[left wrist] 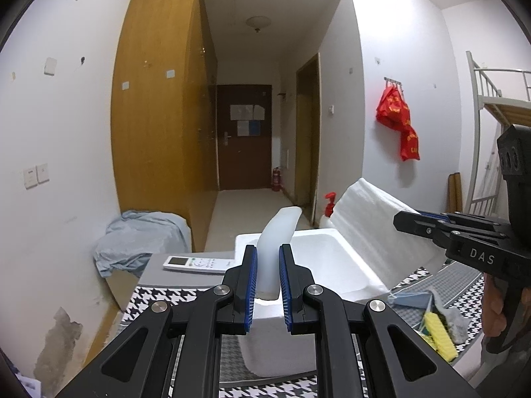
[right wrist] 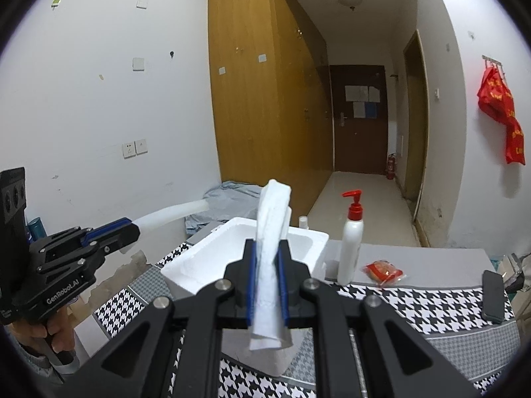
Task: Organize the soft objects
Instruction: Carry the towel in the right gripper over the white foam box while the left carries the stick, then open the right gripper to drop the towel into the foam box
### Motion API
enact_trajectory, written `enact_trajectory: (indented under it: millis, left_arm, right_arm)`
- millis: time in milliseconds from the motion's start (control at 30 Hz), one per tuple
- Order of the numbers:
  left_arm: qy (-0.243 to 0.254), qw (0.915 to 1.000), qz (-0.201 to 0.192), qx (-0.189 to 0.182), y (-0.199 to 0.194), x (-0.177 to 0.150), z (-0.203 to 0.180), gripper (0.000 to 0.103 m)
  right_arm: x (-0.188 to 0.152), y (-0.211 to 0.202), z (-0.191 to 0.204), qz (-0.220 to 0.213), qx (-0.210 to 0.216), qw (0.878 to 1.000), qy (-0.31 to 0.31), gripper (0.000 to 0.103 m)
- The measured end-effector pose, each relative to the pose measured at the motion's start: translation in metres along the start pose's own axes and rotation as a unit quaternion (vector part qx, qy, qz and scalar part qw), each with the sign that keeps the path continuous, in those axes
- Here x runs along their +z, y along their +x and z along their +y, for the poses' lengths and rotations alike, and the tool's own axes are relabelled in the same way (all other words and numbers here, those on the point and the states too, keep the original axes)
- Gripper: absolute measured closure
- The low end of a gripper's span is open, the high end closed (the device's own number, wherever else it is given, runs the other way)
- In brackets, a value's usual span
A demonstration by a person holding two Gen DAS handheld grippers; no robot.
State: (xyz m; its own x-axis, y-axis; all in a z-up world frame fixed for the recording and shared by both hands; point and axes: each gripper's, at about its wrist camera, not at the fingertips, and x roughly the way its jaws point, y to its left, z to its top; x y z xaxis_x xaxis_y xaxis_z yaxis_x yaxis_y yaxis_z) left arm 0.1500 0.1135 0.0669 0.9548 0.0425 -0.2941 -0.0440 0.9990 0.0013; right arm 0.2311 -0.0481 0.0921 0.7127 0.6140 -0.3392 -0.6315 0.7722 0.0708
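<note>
My left gripper (left wrist: 268,248) is shut on a pale, translucent soft strip (left wrist: 282,225) that curves up over the white foam box (left wrist: 332,232). In the right wrist view that gripper (right wrist: 131,227) comes in from the left, and the strip (right wrist: 172,214) juts out past its tips. My right gripper (right wrist: 267,243) is shut on a folded white foam sheet (right wrist: 273,205) that stands upright in front of the box (right wrist: 186,265). The left wrist view shows the right gripper (left wrist: 403,220) at the right edge, with the sheet (left wrist: 368,212) spreading beyond it.
The table has a houndstooth cloth (right wrist: 415,301). On it are a white pump bottle with a red top (right wrist: 351,242), a red packet (right wrist: 383,272), a black phone (right wrist: 494,295), a remote (left wrist: 195,264), a yellow sponge (left wrist: 438,331) and a grey rag (left wrist: 459,323). A light blue cloth (left wrist: 142,238) lies past the table.
</note>
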Motion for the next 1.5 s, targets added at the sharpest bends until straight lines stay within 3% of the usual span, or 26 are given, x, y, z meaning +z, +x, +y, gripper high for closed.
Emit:
enact_trajectory:
  millis: [533,1300,1333,1400,1467,1500]
  left_arm:
    - [-0.012,0.9989,0.009,0.044,0.008,-0.001,0.026,0.088]
    - [-0.026,0.9978,0.011,0.06,0.007,-0.006,0.034,0.088]
    - [-0.027,0.9978,0.011,0.06,0.007,-0.006,0.034,0.088]
    - [-0.028,0.9977,0.012,0.061,0.007,-0.007,0.033,0.088]
    - [-0.032,0.9974,0.012,0.063,0.007,-0.007,0.036,0.088]
    - [-0.032,0.9974,0.012,0.064,0.007,-0.008,0.036,0.088]
  right_arm:
    - [0.015,0.049,0.018,0.024,0.043,0.999,-0.016,0.088]
    - [0.011,0.106,0.034,0.079,0.014,0.996,-0.041,0.087]
    - [0.011,0.107,0.034,0.08,0.011,0.996,-0.042,0.085]
    - [0.009,0.109,0.037,0.083,0.001,0.995,-0.05,0.066]
    - [0.008,0.109,0.038,0.081,0.004,0.995,-0.052,0.037]
    - [0.008,0.108,0.038,0.078,0.007,0.996,-0.048,0.032]
